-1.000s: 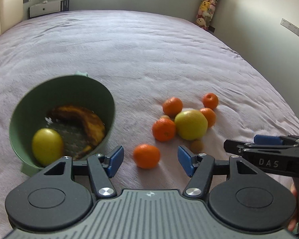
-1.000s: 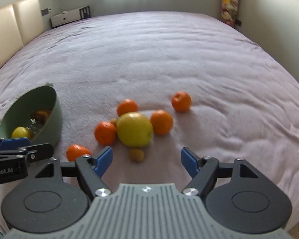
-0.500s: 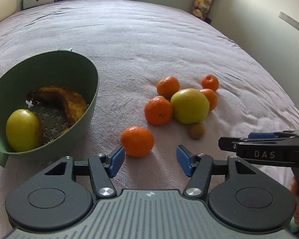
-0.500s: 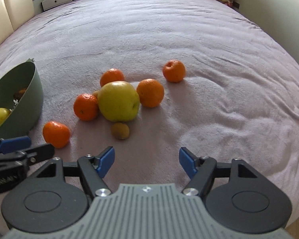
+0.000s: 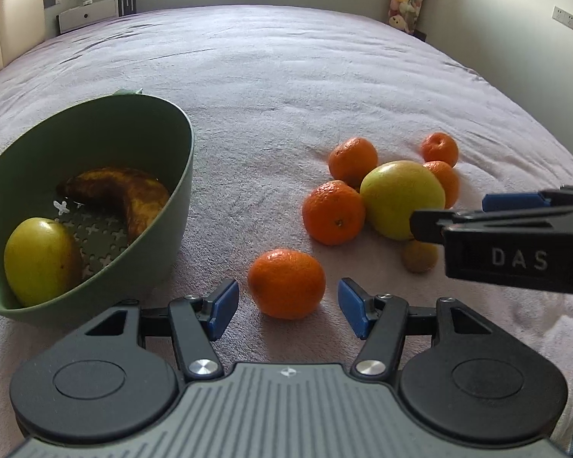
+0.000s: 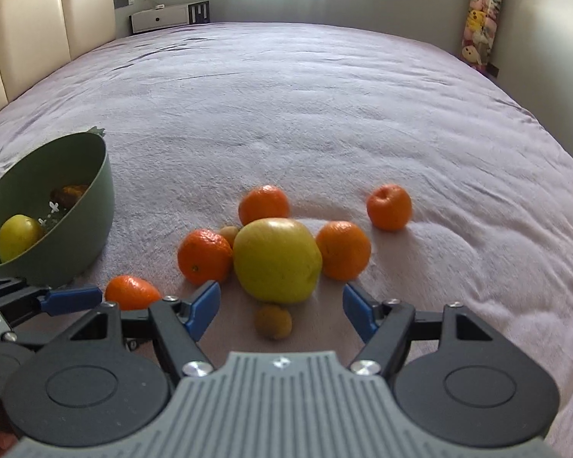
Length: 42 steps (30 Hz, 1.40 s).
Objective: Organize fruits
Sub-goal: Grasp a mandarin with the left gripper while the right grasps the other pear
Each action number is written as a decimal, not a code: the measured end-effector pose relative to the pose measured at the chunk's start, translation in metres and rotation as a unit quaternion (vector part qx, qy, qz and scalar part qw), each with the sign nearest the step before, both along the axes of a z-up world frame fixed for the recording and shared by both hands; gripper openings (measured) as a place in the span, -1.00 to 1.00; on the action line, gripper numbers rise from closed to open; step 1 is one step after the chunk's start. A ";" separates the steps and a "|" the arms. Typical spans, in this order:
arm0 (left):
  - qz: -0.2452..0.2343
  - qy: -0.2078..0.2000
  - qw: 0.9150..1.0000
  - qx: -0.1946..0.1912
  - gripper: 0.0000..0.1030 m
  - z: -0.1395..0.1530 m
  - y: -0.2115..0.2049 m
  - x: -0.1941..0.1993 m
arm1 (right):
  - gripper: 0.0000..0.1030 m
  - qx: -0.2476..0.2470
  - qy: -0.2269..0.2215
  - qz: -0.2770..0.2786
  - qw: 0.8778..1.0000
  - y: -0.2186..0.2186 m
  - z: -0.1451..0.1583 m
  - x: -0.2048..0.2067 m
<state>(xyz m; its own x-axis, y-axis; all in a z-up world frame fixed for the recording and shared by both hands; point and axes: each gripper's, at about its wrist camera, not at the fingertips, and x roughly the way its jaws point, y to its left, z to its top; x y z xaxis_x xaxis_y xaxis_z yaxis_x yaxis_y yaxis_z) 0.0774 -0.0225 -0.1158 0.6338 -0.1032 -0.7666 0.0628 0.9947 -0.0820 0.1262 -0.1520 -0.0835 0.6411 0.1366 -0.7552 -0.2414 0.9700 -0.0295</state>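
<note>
At the far left we see the tilted green plastic colander bowl (image 5: 126, 141) resting on the mauve fleece bedspread (image 5: 286, 76), holding a yellow-green apple (image 5: 42, 259) and a browned, overripe banana (image 5: 126, 194); because it leans on soft fabric, we judge that a fruit dropped against its low rim could tip it further or roll the apple out. Moving right, our left gripper (image 5: 286, 307) has its blue-padded fingers spread wide on either side of a lone round orange mandarin (image 5: 286, 282), not yet touching it; if we close off-centre, the smooth round fruit may squirt forward toward the cluster. Further right lie the remaining mandarins around a large yellow-green pomelo-like fruit (image 6: 277, 259), with a small brown kiwi-like fruit (image 6: 274, 320) just in front of it. Our right gripper (image 6: 280, 311) is also released, its fingers open around that small brown fruit and close to the big one, so we risk nudging the big fruit and scattering its touching neighbours. The two grippers sit near each other, and we could knock them together.
</note>
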 end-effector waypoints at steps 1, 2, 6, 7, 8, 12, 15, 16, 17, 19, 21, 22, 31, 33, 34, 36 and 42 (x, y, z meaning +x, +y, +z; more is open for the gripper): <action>-0.001 -0.001 1.000 0.001 0.37 0.000 0.000 0.001 | 0.34 -0.001 0.000 0.000 1.000 0.001 -0.002 0.002; -0.002 -0.001 1.000 0.003 0.37 -0.001 0.000 0.001 | 0.33 -0.002 -0.001 0.001 1.000 0.002 -0.003 0.005; -0.006 0.006 1.000 0.008 0.33 -0.003 0.000 0.005 | 0.33 -0.009 -0.001 0.007 1.000 0.007 -0.008 0.012; -0.007 0.008 1.000 0.008 0.30 -0.004 -0.001 0.006 | 0.34 -0.015 -0.001 0.008 1.000 0.009 -0.010 0.013; -0.008 0.011 1.000 0.008 0.29 -0.006 -0.001 0.007 | 0.34 -0.021 -0.001 0.008 1.000 0.010 -0.012 0.015; -0.011 0.013 1.000 0.010 0.19 -0.008 -0.001 0.009 | 0.33 -0.038 -0.001 0.011 0.999 0.016 -0.020 0.022; -0.014 0.015 1.000 0.004 0.14 -0.008 0.000 0.011 | 0.34 -0.049 -0.002 0.013 0.999 0.018 -0.025 0.027; -0.015 0.015 1.000 0.004 0.11 -0.008 0.000 0.011 | 0.34 -0.049 0.000 0.013 0.999 0.018 -0.027 0.028; -0.017 0.016 1.000 0.002 0.09 -0.008 0.000 0.012 | 0.34 -0.047 0.002 0.012 0.999 0.018 -0.028 0.030; -0.018 0.017 1.000 0.000 0.06 -0.008 0.000 0.012 | 0.35 -0.045 0.003 0.012 0.999 0.019 -0.031 0.032; -0.019 0.018 1.000 -0.001 0.05 -0.008 0.000 0.013 | 0.35 -0.047 0.004 0.015 0.999 0.021 -0.034 0.034; -0.019 0.018 1.000 -0.002 0.05 -0.008 0.000 0.013 | 0.35 -0.048 0.002 0.014 0.999 0.021 -0.034 0.034; -0.020 0.024 1.000 -0.001 0.02 -0.008 0.000 0.016 | 0.25 -0.039 0.005 0.011 0.999 0.021 -0.035 0.034; -0.020 0.026 0.999 0.000 0.01 -0.008 -0.001 0.017 | 0.25 -0.035 0.006 0.008 0.999 0.021 -0.033 0.034; -0.020 0.027 0.999 0.000 0.00 -0.008 -0.001 0.017 | 0.24 -0.034 0.006 0.007 0.999 0.021 -0.033 0.033; -0.020 0.028 0.999 0.000 -0.01 -0.007 0.000 0.017 | 0.24 -0.036 0.004 0.007 0.999 0.022 -0.031 0.032; -0.021 0.031 0.999 0.003 -0.02 -0.006 -0.001 0.015 | 0.23 -0.026 0.007 -0.007 1.000 0.019 -0.025 0.032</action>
<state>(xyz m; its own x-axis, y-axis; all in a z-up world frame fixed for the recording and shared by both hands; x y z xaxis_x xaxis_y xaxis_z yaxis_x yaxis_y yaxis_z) 0.0926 -0.0235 -0.1214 0.5804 -0.1238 -0.8049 0.0993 0.9918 -0.0809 0.1579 -0.1329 -0.1086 0.6319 0.0882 -0.7700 -0.2278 0.9708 -0.0757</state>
